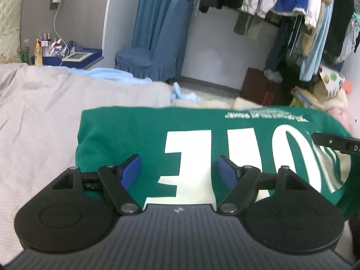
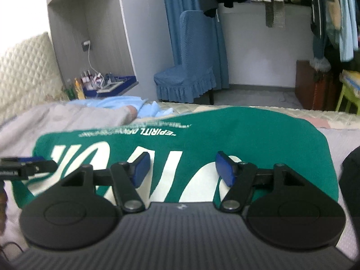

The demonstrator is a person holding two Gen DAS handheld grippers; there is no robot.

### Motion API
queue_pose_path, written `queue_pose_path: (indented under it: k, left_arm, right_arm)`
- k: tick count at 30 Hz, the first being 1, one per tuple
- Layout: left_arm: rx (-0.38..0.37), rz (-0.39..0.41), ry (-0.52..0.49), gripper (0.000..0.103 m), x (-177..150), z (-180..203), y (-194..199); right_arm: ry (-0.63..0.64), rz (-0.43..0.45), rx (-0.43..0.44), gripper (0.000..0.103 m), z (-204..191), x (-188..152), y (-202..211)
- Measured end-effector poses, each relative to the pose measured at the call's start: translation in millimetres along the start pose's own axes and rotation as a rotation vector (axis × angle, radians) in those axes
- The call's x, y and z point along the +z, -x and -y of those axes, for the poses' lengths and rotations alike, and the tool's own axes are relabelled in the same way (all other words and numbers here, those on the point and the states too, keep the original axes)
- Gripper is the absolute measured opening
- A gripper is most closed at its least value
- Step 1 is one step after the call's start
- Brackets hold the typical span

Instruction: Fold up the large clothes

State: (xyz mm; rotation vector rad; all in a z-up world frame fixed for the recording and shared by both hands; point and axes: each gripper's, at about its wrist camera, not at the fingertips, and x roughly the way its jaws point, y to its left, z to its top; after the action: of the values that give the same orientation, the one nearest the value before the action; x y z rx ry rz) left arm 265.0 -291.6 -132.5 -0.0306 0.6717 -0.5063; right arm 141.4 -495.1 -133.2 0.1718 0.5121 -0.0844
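A green garment (image 1: 135, 135) with big white letters lies folded into a broad rectangle on the grey bedspread (image 1: 45, 117). My left gripper (image 1: 178, 168) hovers over its near left part, blue pads apart, nothing between them. In the right wrist view the same green garment (image 2: 258, 139) fills the middle, and my right gripper (image 2: 182, 167) stands open above its near edge with only cloth beneath. The right gripper's finger shows at the right edge of the left wrist view (image 1: 337, 145); the left gripper's finger shows at the left edge of the right wrist view (image 2: 27, 164).
A light blue cloth (image 2: 135, 108) lies at the bed's far side. Beyond the bed stand a blue covered chair (image 2: 186, 76), a shelf with bottles (image 1: 45, 51), a brown box (image 1: 256, 85) and a rack of hanging clothes (image 1: 281, 0). A padded headboard (image 2: 22, 72) rises at left.
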Motion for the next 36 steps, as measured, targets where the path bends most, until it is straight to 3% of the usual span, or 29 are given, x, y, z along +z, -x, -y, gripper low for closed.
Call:
queue_pose_path:
  k: [8, 15, 19, 27, 36]
  left_arm:
    - [-0.020, -0.017, 0.022, 0.079, -13, -9, -23]
    - [0.000, -0.045, 0.033, 0.080, 4, -2, 5]
    - [0.015, -0.029, 0.024, 0.080, 19, 6, 49]
    - [0.023, 0.082, -0.021, 0.081, 49, 43, 176]
    - [-0.022, 0.206, -0.007, 0.091, 44, 74, 310]
  right_arm:
    - [0.027, 0.016, -0.035, 0.066, -1, -17, -15]
    - [-0.080, -0.048, -0.034, 0.066, 1, 5, -1]
    - [-0.131, -0.027, -0.027, 0.067, -3, 25, 31]
    - [-0.105, 0.069, 0.049, 0.067, -40, 64, 127]
    - [-0.037, 0.142, 0.139, 0.067, -79, 69, 221]
